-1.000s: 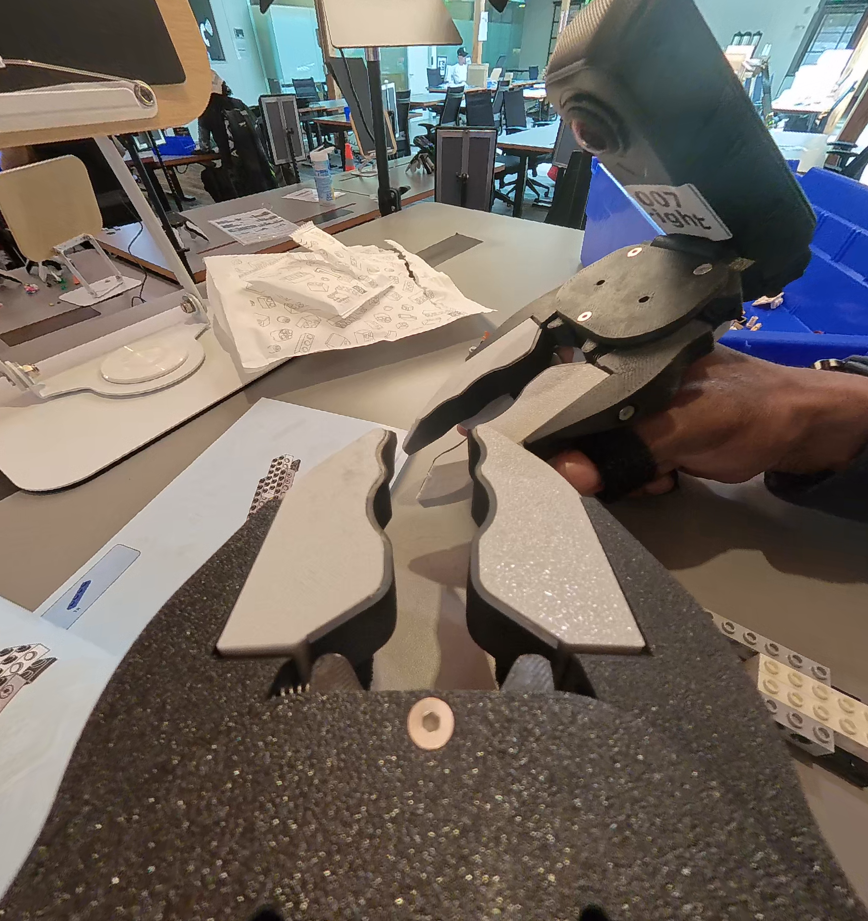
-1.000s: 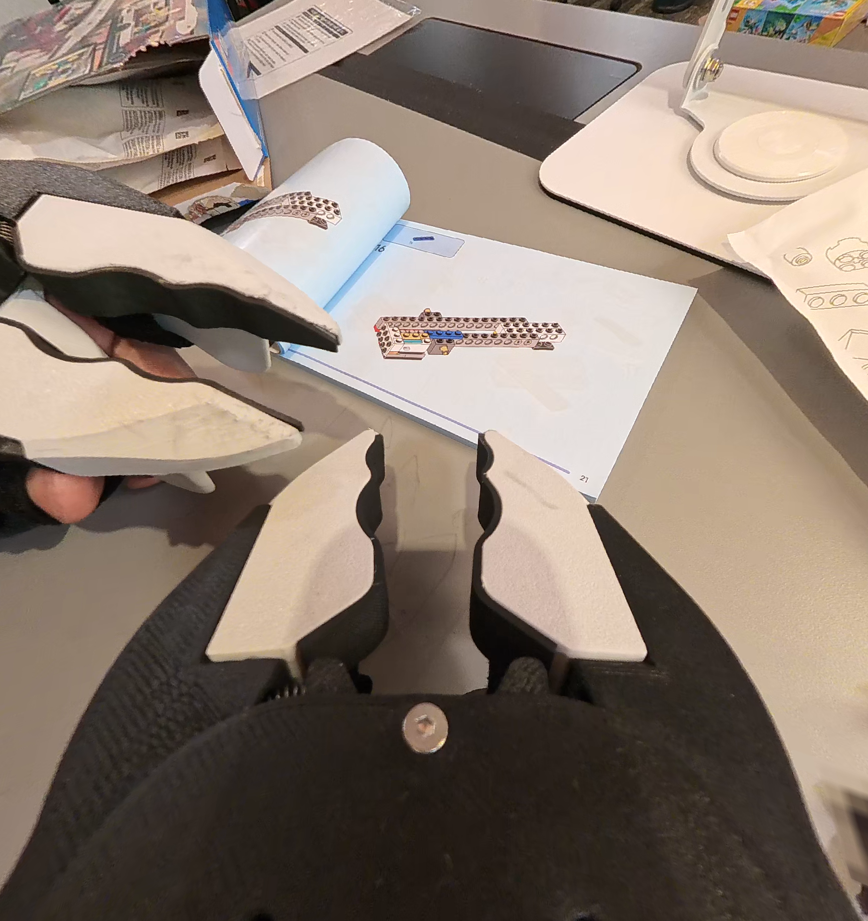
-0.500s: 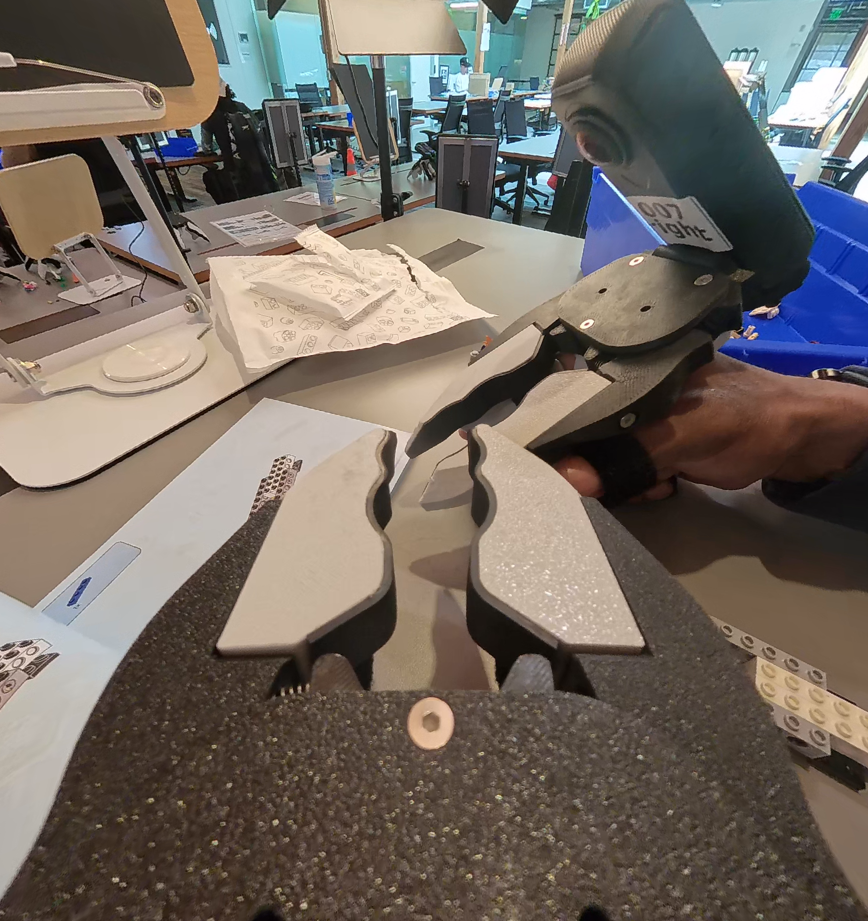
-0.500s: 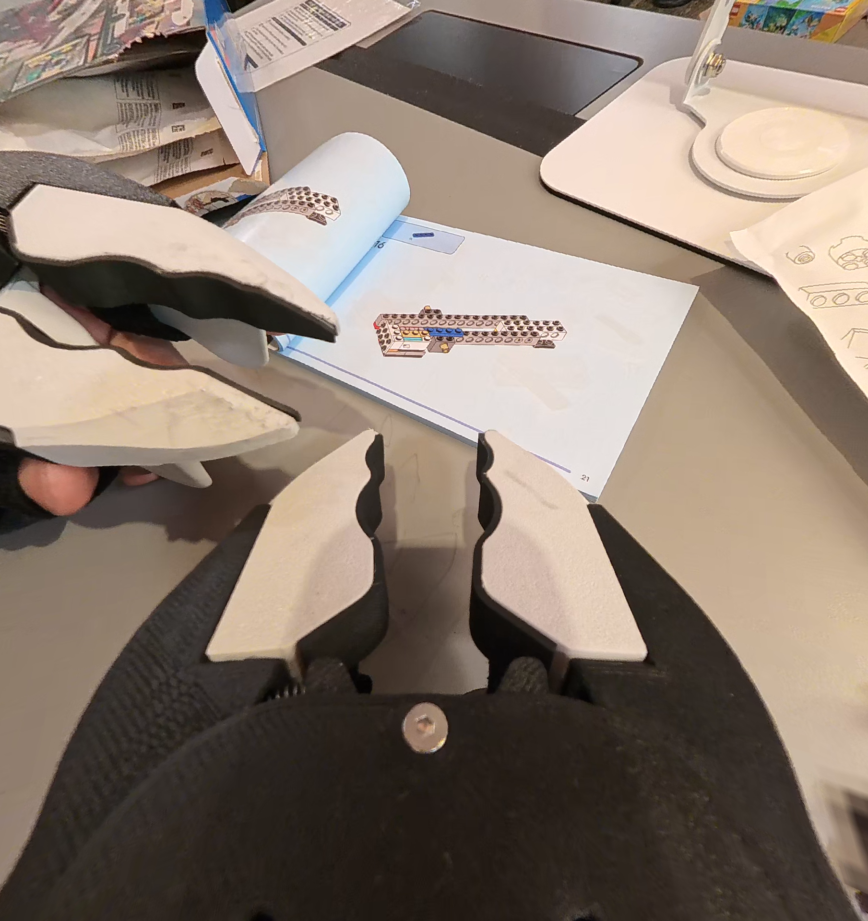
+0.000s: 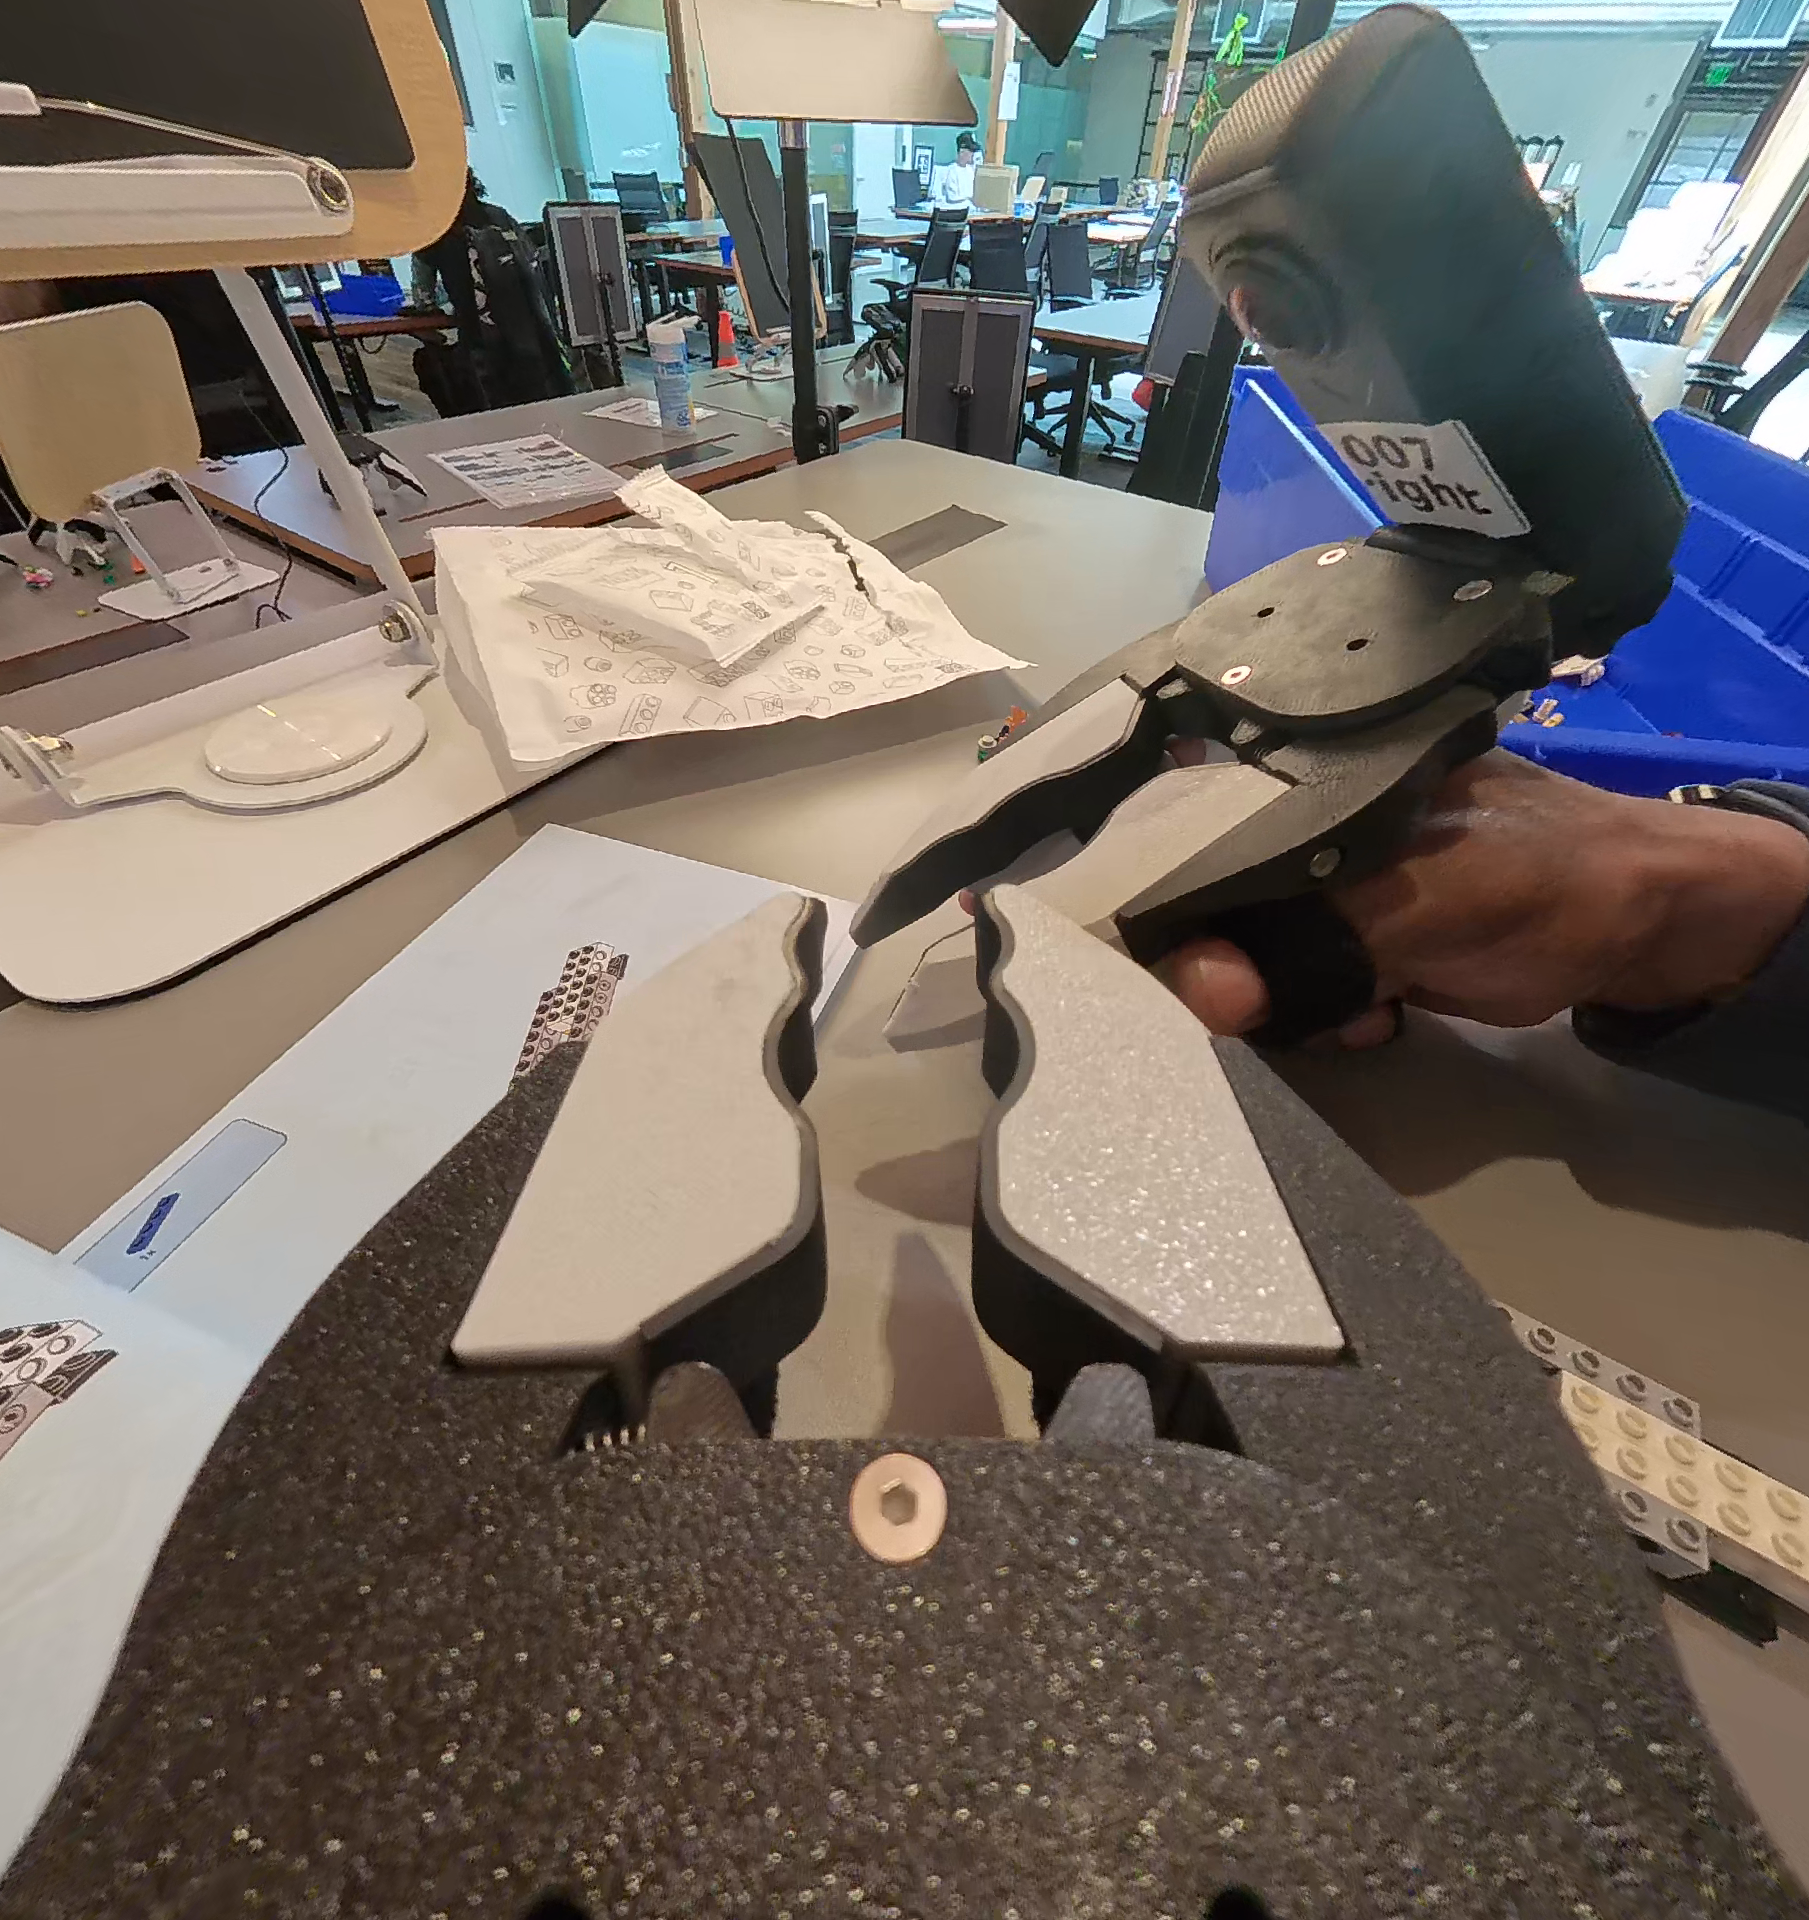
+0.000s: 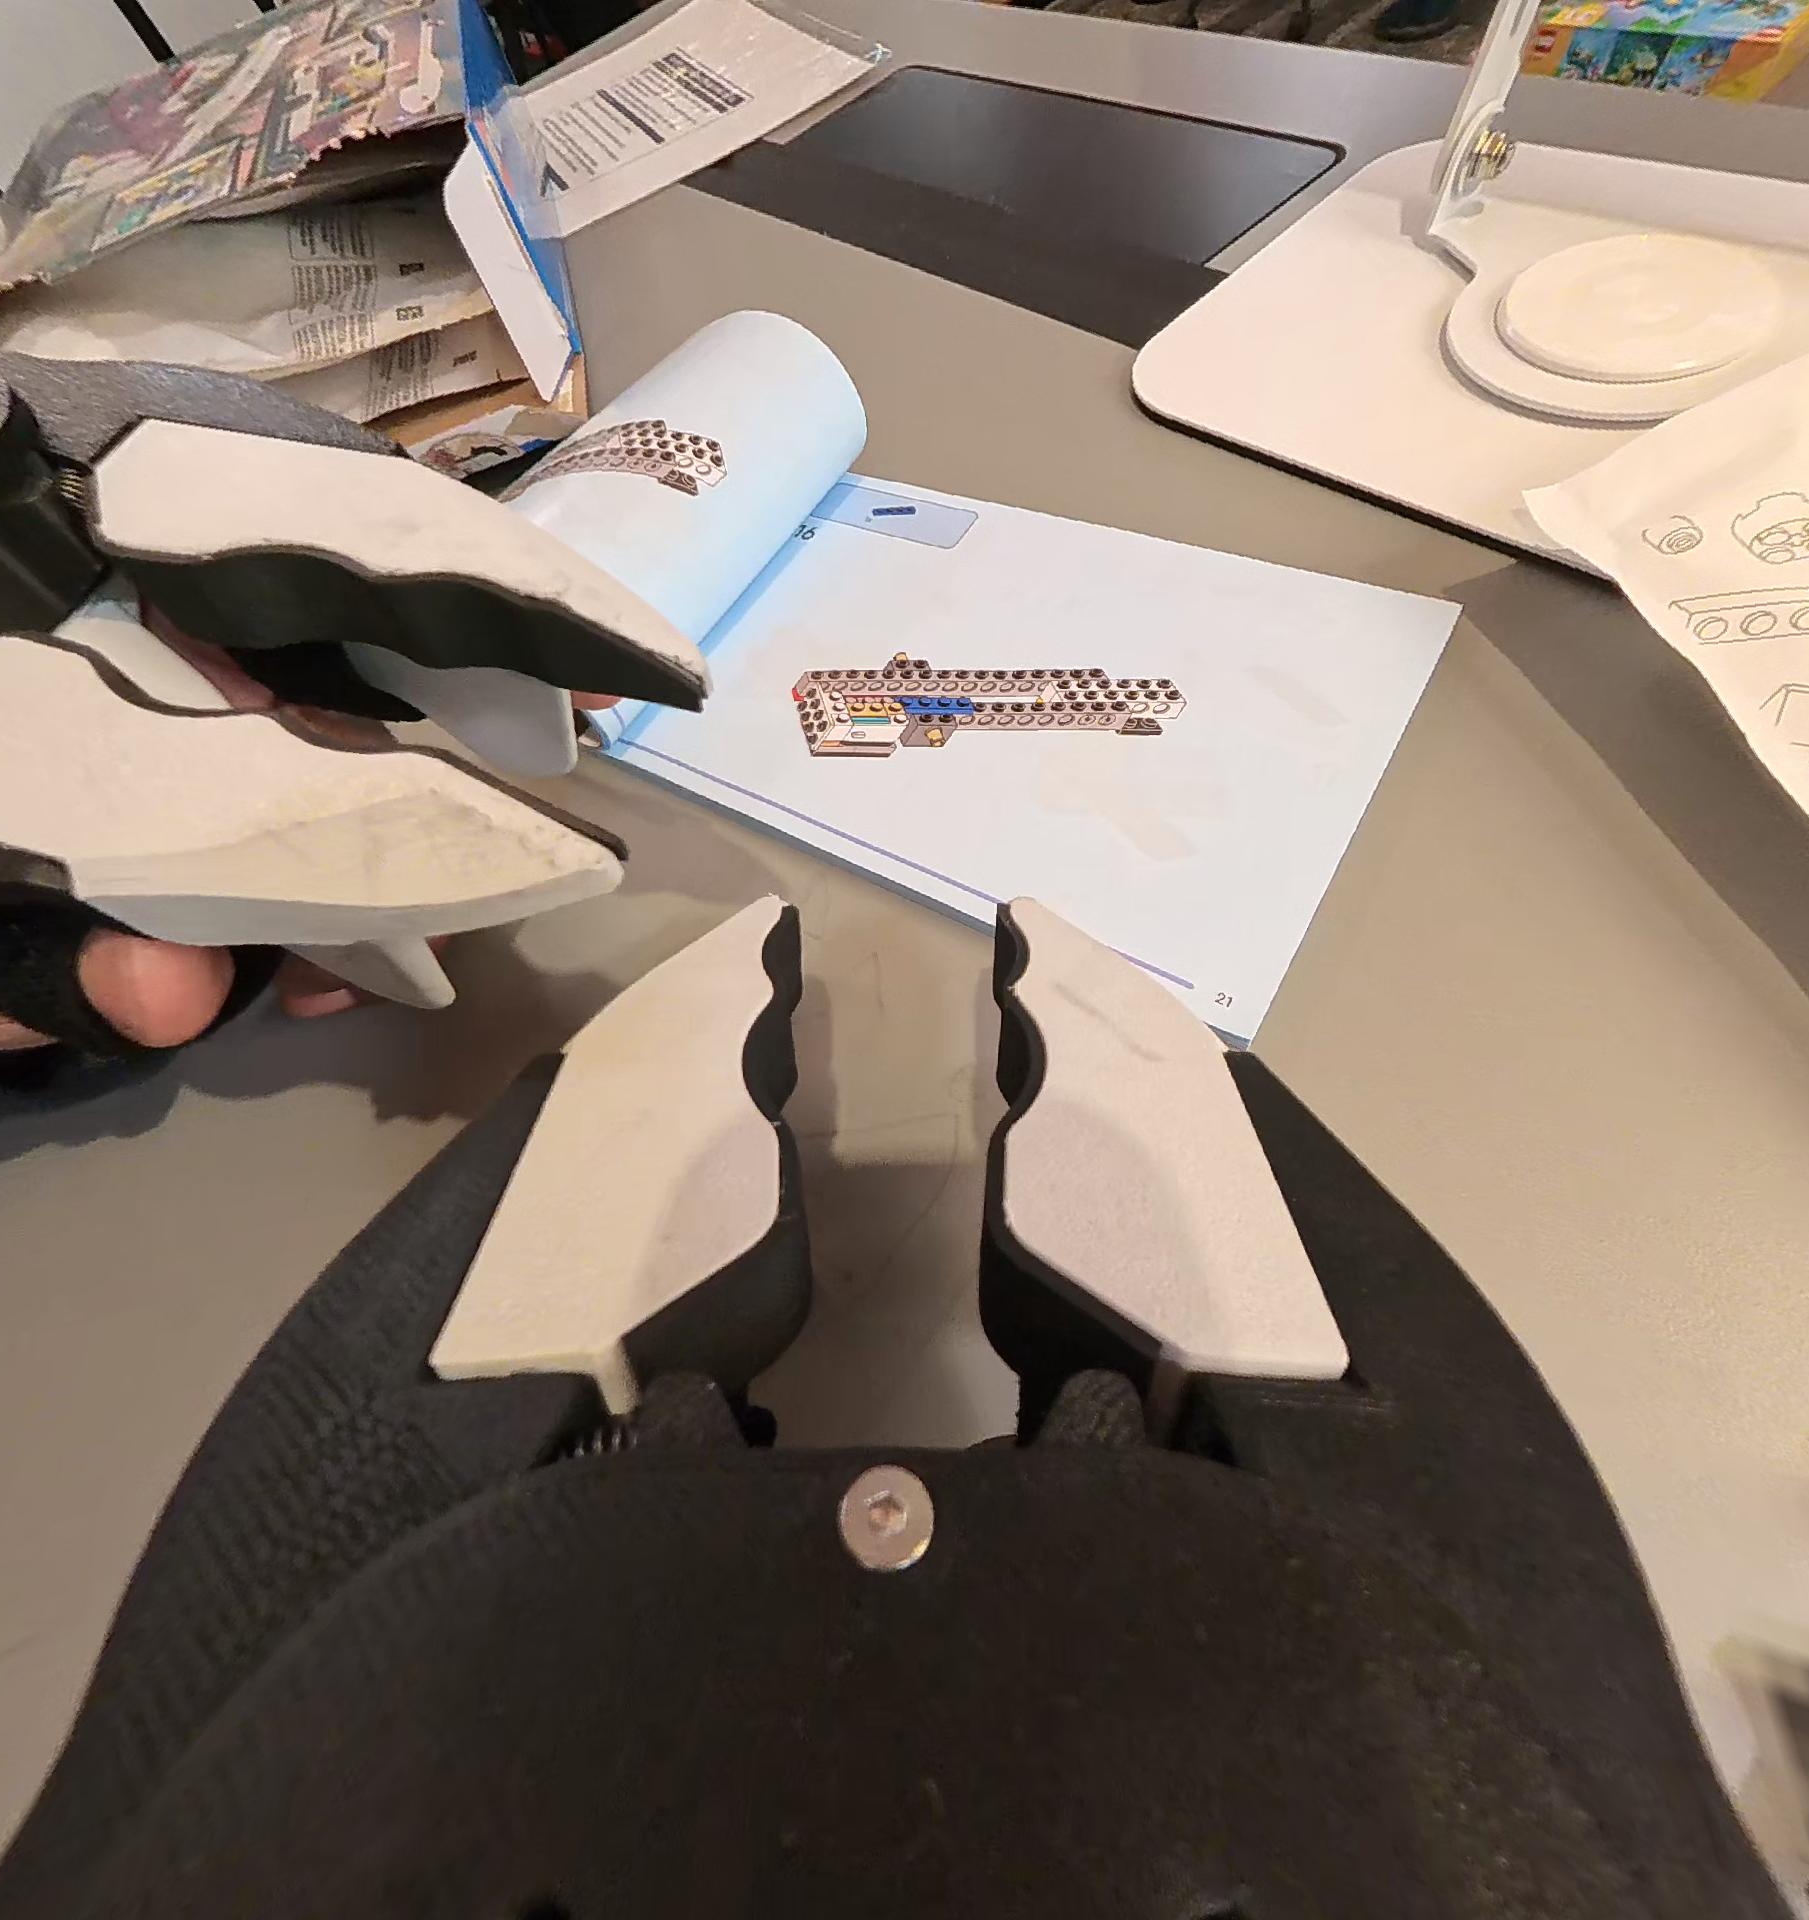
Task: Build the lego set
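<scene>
Both grippers, left [image 5: 895,925] and right [image 6: 895,920], part-open, empty, poised over desk [image 6: 1502,1195]; open booklet [image 6: 1035,727] just ahead for viewing.

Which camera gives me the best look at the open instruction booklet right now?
The right wrist view: the booklet lies open ahead of the right gripper, its printed build diagram in full sight. The left wrist view shows only its pale-blue pages at a shallow angle, partly hidden behind the left gripper.

An open pale-blue instruction booklet [image 6: 1035,727] lies flat on the grey table [image 6: 1502,1143], its left page seemingly curled upward.
</scene>
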`<state>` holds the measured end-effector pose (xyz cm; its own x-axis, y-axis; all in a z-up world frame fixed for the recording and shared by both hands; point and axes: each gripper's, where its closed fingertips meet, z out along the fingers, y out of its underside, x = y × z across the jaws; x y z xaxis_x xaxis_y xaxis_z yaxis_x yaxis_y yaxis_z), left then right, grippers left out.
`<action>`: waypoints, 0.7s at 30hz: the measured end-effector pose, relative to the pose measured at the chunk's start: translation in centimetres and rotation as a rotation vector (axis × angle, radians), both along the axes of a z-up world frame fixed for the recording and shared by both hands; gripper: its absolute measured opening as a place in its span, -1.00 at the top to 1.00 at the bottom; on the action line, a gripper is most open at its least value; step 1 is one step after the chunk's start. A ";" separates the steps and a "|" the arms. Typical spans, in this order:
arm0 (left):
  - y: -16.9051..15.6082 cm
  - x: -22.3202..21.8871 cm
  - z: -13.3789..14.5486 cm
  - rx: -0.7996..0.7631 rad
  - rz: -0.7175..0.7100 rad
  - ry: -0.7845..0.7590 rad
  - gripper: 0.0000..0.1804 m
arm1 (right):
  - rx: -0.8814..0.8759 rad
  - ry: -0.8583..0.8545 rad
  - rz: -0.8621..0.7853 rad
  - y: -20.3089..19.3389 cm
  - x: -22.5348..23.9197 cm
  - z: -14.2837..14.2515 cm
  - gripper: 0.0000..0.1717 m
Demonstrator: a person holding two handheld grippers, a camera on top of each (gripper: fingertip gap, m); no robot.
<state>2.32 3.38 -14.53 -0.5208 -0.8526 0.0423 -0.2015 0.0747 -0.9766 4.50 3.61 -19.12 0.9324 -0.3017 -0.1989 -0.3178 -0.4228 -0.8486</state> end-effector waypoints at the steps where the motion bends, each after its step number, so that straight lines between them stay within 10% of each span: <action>1: -0.1 0.0 0.0 0.005 -0.002 0.000 0.69 | 0.001 0.001 0.000 0.0 0.0 0.0 0.59; 21: 0.4 0.2 -0.2 -0.054 -0.005 0.045 0.69 | 0.082 -0.097 -0.005 -0.1 -0.3 2.7 0.61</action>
